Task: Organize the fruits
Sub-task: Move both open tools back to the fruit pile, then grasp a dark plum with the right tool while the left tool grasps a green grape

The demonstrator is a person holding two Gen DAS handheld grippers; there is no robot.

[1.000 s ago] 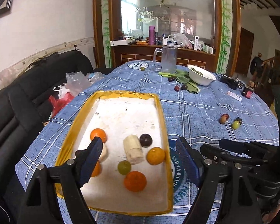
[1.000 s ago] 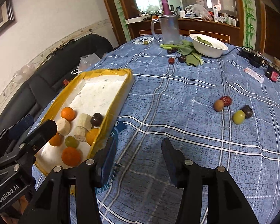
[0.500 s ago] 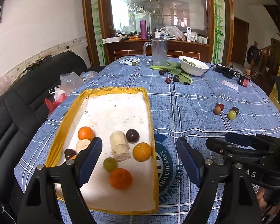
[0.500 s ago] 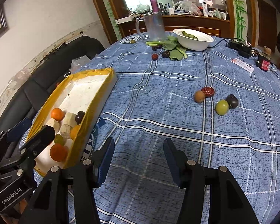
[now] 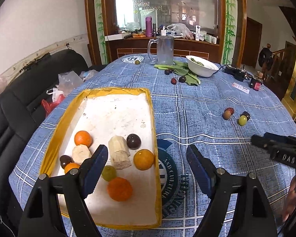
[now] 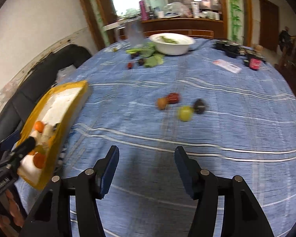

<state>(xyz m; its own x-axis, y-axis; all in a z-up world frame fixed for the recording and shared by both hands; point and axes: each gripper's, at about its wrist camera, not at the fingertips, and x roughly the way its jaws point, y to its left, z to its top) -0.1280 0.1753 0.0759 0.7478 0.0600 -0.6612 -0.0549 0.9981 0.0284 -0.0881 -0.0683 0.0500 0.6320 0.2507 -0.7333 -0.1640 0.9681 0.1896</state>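
Yellow walls ring the tray [image 5: 57, 118], where oranges, banana bits and dark fruits already sit together. Four small fruits [image 6: 182, 105] lie loose on the blue cloth [image 6: 236, 128], well apart from it. The right gripper [image 6: 146, 165] has just been opening, empty, probably to fetch them. The left gripper [image 5: 147, 163] hangs wide and empty over the tray's edge.

Yellow-rimmed white tray [image 5: 55, 118] — blue plaid tablecloth [image 5: 197, 106].
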